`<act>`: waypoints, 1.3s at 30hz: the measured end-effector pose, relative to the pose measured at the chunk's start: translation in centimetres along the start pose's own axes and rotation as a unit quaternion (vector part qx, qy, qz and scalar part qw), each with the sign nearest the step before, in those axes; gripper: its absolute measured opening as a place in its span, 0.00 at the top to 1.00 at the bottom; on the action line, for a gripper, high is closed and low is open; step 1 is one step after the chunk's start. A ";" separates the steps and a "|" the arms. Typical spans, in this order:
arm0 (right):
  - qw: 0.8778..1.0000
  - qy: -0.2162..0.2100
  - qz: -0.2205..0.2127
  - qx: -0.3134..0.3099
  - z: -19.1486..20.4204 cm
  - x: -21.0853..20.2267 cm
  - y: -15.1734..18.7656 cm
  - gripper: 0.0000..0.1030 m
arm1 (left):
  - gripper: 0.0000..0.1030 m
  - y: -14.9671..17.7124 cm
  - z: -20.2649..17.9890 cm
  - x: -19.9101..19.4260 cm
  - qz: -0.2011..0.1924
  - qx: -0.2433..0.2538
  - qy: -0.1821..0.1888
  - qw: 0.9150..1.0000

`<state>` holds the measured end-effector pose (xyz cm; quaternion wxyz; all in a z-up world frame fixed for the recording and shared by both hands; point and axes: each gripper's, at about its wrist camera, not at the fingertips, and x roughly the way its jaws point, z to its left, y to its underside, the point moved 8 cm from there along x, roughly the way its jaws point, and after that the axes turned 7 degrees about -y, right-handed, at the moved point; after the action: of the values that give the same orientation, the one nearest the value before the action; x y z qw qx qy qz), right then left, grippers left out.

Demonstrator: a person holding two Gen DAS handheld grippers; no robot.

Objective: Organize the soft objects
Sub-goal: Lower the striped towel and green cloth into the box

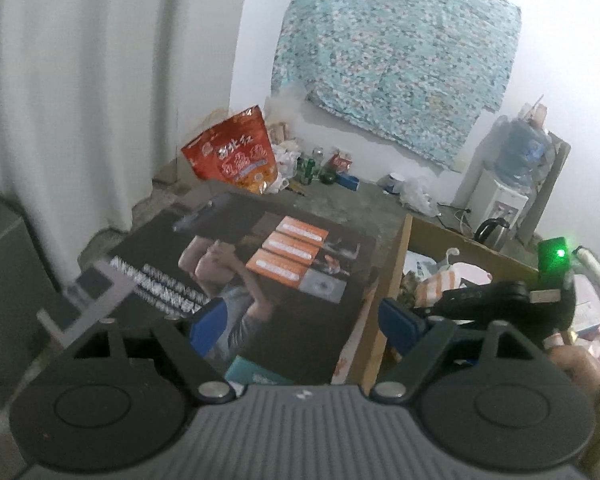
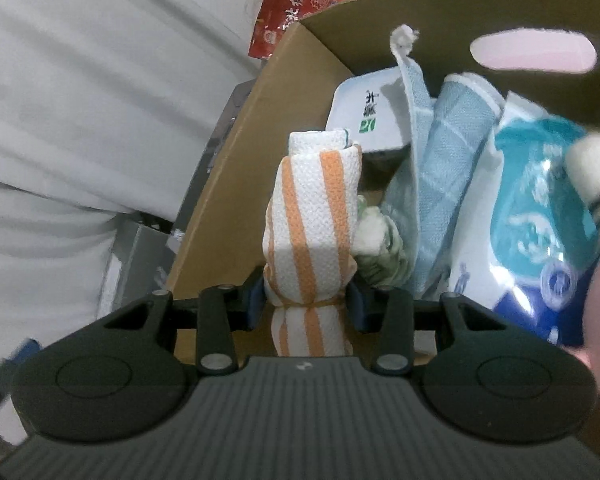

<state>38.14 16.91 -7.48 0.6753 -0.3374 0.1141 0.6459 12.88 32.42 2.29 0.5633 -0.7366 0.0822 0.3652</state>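
My right hand-held gripper (image 2: 306, 300) clamps the rolled orange-striped white cloth (image 2: 312, 220) by the brown cardboard box's (image 2: 228, 184) left wall; my left hand-held gripper (image 1: 300, 320) gapes wide, empty.

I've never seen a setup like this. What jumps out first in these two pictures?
In the right view, the right tongs pinch a rolled orange-striped towel over a cardboard box that holds a blue towel and tissue packs. In the left view, the left tongs gape open and empty above a printed box flap, with a red snack bag by the far wall under a floral cloth.
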 end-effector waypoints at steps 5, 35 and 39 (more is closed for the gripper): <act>0.999 -0.013 0.048 -0.014 1.3 -1.0 3.5 0.60 | 0.18 1.3 1.1 -1.2 -0.015 -0.014 -0.001 1.000; 0.996 -0.075 0.034 0.025 3.3 -9.3 7.3 0.26 | 0.15 5.7 -1.6 -5.8 -0.009 -0.013 0.013 1.000; 0.993 -0.115 -0.015 0.013 3.8 -15.6 8.5 0.24 | 0.09 6.0 -4.5 -7.3 -0.021 0.006 0.049 0.999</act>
<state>26.78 6.28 1.95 0.6977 -0.2534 0.0389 0.6690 6.45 24.19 2.71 0.5708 -0.7514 0.0964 0.3167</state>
